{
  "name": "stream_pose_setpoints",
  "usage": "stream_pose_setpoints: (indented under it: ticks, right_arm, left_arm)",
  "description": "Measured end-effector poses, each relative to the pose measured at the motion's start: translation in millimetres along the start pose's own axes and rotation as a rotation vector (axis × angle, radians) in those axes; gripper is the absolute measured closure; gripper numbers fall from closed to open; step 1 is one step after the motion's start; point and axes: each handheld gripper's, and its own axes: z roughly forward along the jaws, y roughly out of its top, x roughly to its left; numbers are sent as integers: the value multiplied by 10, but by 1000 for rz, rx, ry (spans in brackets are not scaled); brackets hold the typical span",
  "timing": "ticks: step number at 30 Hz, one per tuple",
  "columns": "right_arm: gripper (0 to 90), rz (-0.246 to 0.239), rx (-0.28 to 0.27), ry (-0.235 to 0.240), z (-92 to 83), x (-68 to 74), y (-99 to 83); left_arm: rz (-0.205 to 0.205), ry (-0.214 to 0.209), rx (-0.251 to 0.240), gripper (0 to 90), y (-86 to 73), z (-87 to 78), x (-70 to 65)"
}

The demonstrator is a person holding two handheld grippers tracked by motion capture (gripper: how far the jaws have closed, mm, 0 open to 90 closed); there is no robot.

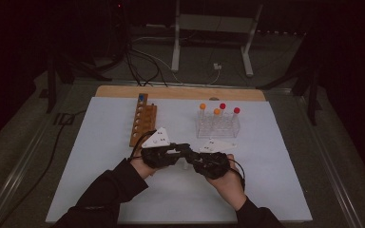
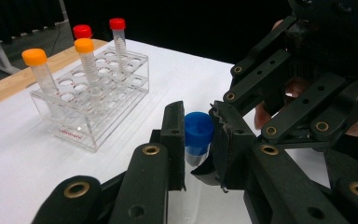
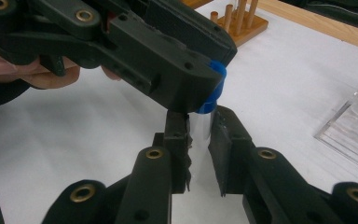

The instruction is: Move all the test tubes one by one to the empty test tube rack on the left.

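A clear tube [image 3: 200, 127] with a blue cap [image 2: 198, 130] is held between both grippers over the middle of the white mat [image 1: 100, 142]. My right gripper [image 3: 199, 122] is shut on the tube's clear body just below the cap. My left gripper [image 2: 196, 122] is shut on the blue cap, its pads pressed on both sides. In the right gripper view, a left fingertip [image 3: 182, 74] covers most of the cap. In the high view the left gripper [image 1: 180, 152] and the right gripper [image 1: 192, 160] meet tip to tip, hiding the tube.
A clear plastic rack [image 1: 217, 126] holds several tubes with orange and red caps behind the grippers. A wooden rack [image 1: 142, 124] stands at the back left with a blue-capped tube [image 1: 141, 98] at its far end. A wooden board [image 1: 180, 92] edges the mat's far side.
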Motion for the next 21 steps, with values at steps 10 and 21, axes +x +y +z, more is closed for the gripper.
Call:
stream_pose_setpoints:
  ticks: [10,21]
  right_arm:
    - [552,18,-62,6,-91,-51,27]
    - [262,30,-114,-8,-177,-104,37]
  left_arm:
    - [14,39,-27,772,84,-93,76]
    - [-5,117,-71,772,230,-363,332]
